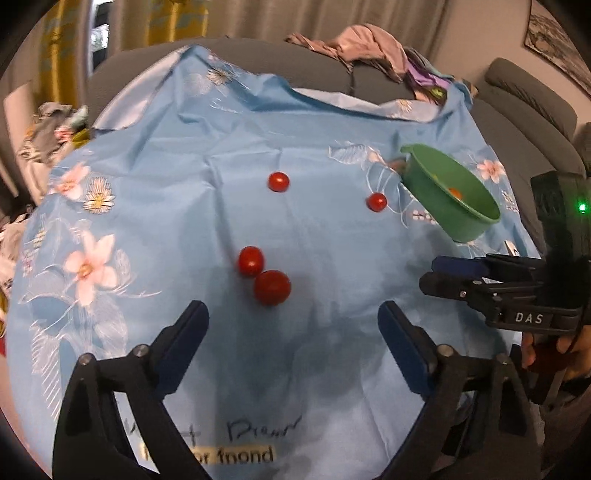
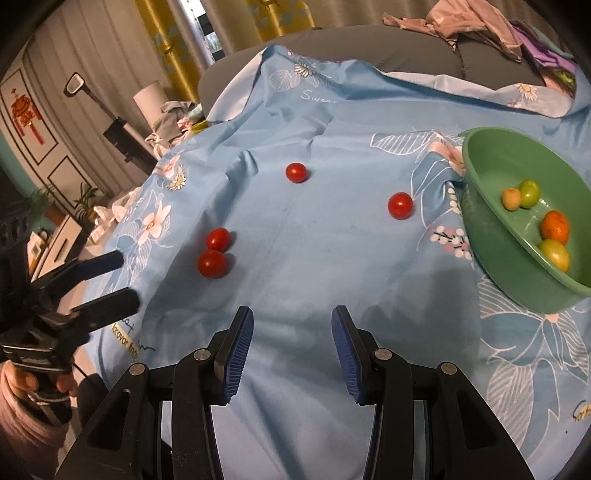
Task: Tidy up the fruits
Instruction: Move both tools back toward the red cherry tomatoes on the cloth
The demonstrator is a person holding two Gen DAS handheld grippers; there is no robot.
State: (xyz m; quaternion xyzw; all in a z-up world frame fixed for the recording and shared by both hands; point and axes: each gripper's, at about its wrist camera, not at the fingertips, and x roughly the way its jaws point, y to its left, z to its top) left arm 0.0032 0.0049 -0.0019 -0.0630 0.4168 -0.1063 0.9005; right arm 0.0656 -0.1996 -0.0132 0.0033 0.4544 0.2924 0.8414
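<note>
Several red cherry tomatoes lie loose on a blue floral cloth (image 1: 332,147). Two of them touch: the nearer tomato (image 1: 272,287) (image 2: 212,263) and one just behind it (image 1: 251,261) (image 2: 218,239). My left gripper (image 1: 291,314) is open over the cloth, with the nearer tomato just beyond its tips and nothing between its fingers. Farther off lie a tomato (image 1: 278,181) (image 2: 296,172) and another (image 1: 376,202) (image 2: 400,205) near the green bowl (image 1: 436,173) (image 2: 495,166), which holds several orange and green fruits. My right gripper (image 2: 291,317) is open and empty above bare cloth.
The cloth covers a grey sofa (image 1: 258,55). A heap of clothes (image 1: 369,44) (image 2: 480,22) lies on the sofa back. More clothes (image 1: 55,125) are piled off the cloth's left edge. A hand (image 2: 22,384) holds the left gripper's handle.
</note>
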